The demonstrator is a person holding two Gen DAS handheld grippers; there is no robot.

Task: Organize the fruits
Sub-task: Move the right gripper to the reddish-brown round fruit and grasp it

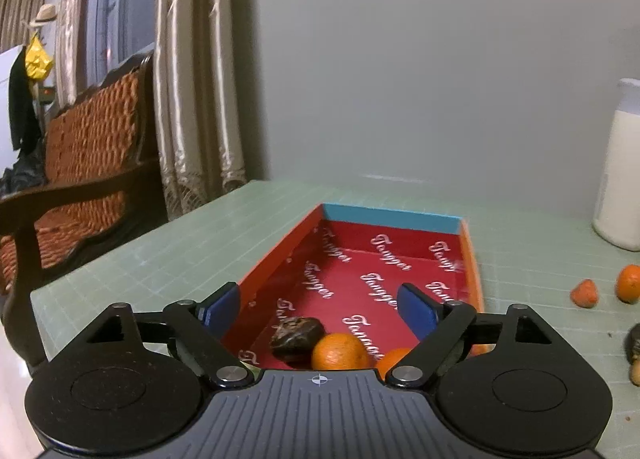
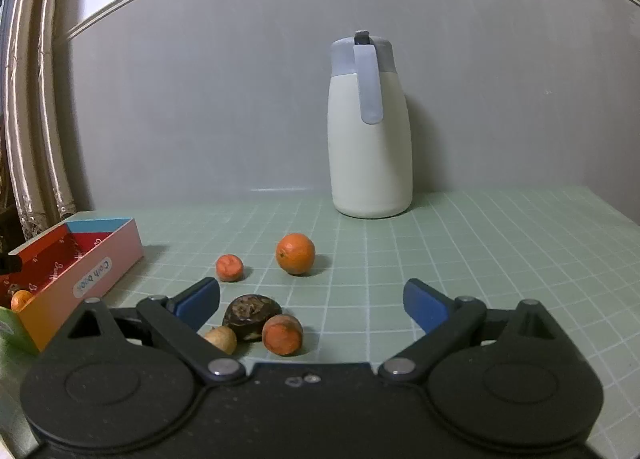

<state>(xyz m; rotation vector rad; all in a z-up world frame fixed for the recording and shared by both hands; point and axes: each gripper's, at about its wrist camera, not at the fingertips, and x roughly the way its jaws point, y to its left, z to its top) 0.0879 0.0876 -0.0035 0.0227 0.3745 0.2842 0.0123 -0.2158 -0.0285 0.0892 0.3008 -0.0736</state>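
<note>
A red-lined cardboard box (image 1: 400, 219) lies on the green mat, and my left gripper (image 1: 320, 307) hangs open over its near end. Below the jaws, inside the box, rest a dark brown fruit (image 1: 296, 337), an orange (image 1: 340, 351) and a second orange (image 1: 394, 359), partly hidden by the gripper. My right gripper (image 2: 312, 299) stands open and empty above the mat. Ahead of it lie a dark brown fruit (image 2: 250, 315), a cut orange-red piece (image 2: 282, 334), a pale small fruit (image 2: 222, 339), another orange-red piece (image 2: 229, 267) and a whole orange (image 2: 295, 253). The box (image 2: 100, 271) sits at left.
A white jug with a blue-grey lid and handle (image 2: 370, 131) stands at the back of the mat near the grey wall. A wicker-backed wooden bench (image 1: 88, 179) and curtains (image 1: 192, 79) lie beyond the table's left edge. A green object (image 2: 8, 331) sits at the near left.
</note>
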